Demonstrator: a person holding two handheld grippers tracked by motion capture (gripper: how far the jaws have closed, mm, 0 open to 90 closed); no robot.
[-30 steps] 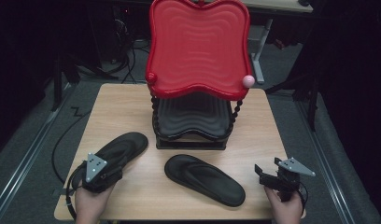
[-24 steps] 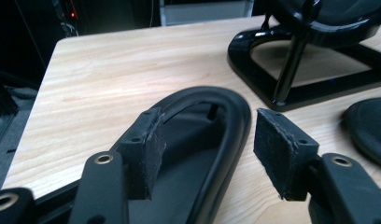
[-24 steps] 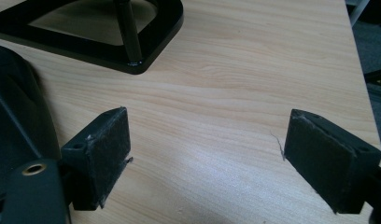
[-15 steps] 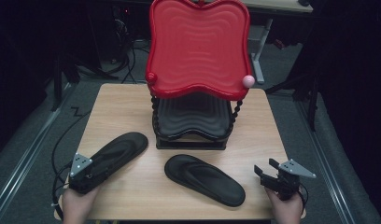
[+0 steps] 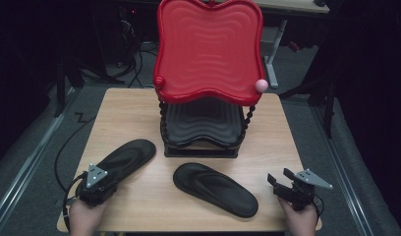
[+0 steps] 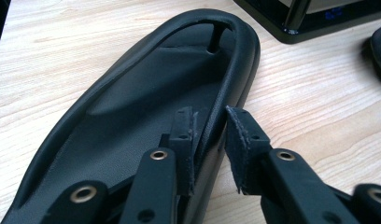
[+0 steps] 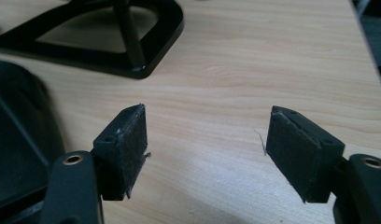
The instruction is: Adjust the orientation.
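The left gripper is set over the side rim of the left flip-flop at lower left of the table; its jaws have just been closing, straddling the rim with a gap remaining, presumably for an edge grip. The flip-flop is black, matte, sole down, thong strap intact. The right gripper, jaws spread and empty, is held at lower right.

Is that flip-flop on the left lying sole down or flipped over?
Sole down. The left flip-flop lies flat on the table, footbed and toe strap facing up. The left gripper has just been closing over its side rim.
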